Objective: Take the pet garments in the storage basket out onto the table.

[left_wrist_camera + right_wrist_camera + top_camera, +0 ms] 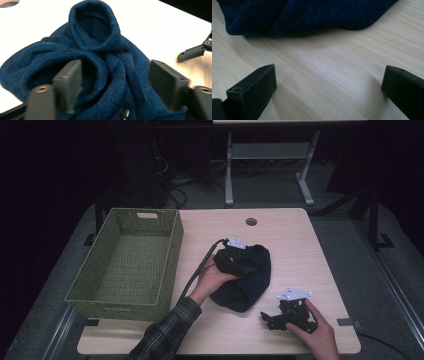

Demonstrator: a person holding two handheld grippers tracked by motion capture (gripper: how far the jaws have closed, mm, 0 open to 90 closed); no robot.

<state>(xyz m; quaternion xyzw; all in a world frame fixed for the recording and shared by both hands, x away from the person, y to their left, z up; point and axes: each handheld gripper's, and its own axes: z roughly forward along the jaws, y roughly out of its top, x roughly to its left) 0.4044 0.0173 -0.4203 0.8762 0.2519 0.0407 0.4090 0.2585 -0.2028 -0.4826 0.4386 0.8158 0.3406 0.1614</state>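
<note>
The left hand-held gripper hangs with jaws apart over the blue sweater, probably to pinch a fold; the right hand-held gripper waits, jaws also apart, on the table.

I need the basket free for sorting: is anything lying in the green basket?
No: in the high view the green basket shows a bare woven floor, and the blue sweater lies on the table.
</note>
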